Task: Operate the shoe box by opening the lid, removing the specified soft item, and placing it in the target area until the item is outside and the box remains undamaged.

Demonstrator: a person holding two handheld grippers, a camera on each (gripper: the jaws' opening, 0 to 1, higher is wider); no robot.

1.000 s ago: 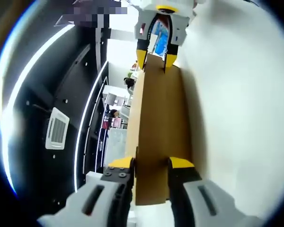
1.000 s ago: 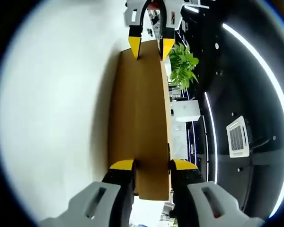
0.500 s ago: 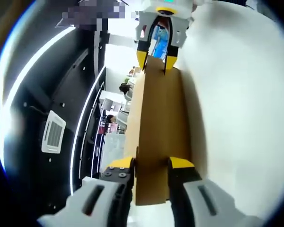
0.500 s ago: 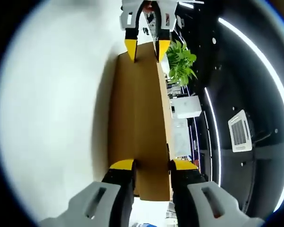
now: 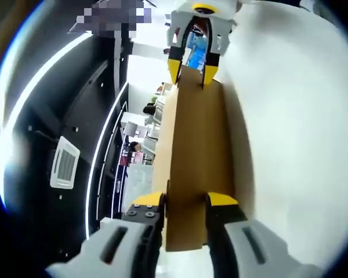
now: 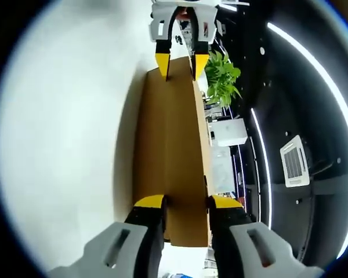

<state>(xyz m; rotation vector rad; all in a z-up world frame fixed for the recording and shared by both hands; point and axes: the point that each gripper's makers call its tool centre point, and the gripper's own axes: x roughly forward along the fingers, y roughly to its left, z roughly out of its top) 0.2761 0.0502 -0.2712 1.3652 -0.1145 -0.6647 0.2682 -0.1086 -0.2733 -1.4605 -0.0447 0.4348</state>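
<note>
While both claws clamp opposite ends of one brown cardboard panel, the piece hangs in the air between them. Seen in the left gripper view, the left gripper has its yellow-tipped jaws closed on the near end of the cardboard lid, one jaw on each face. At the far end the right gripper pinches the same panel. Seen in the right gripper view, the right gripper bites the near end of the cardboard lid, and the left gripper grips the far one.

The lid is plain, matte tan, unprinted, with a folded side running along its length. Its long axis runs straight from one claw to the other, so each camera looks down the panel end to end.

One long edge faces a broad white table, also visible in the right gripper view, with a soft shadow beside the panel. The other long edge faces open room: a dark ceiling with light strips, a square vent and a green plant.
</note>
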